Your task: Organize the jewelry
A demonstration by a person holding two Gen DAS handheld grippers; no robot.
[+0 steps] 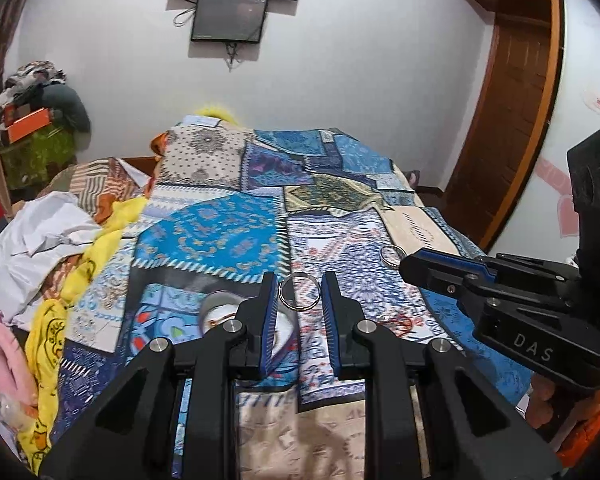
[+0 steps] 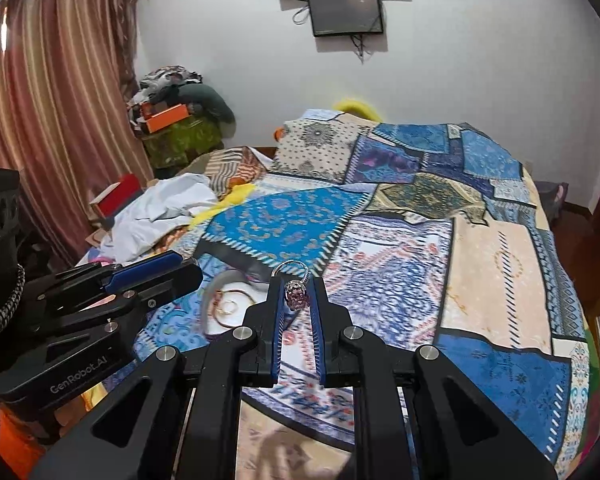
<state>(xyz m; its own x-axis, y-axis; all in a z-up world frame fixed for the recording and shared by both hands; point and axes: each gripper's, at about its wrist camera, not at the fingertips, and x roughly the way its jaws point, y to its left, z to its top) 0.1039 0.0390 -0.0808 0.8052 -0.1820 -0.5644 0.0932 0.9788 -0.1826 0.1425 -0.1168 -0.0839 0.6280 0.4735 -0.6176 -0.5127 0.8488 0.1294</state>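
Our left gripper [image 1: 299,294] has its jaws clamped on a plain silver ring [image 1: 299,292], held upright so we look straight through the hoop at centre frame. Our right gripper [image 2: 298,294] has its jaws pinched nearly together on a stone-set ring [image 2: 297,288] — the pinkish cluster of stones sits between the pads and the silver band rises above the tips. Both rings look lifted clear of the patchwork bedspread [image 2: 492,280].

The move we judge to be next turns on the grey-rimmed dish [image 2: 214,308] lying on the bed. In the left wrist view it sits just below and left of our jaws, partly hidden behind the left finger; in the right wrist view it lies left of our jaws, between the two grippers. So the left hand looks nearer — the right would have to cross leftward. Thin gold bangles [image 2: 230,306] already rest inside it, overlapping on its white floor.
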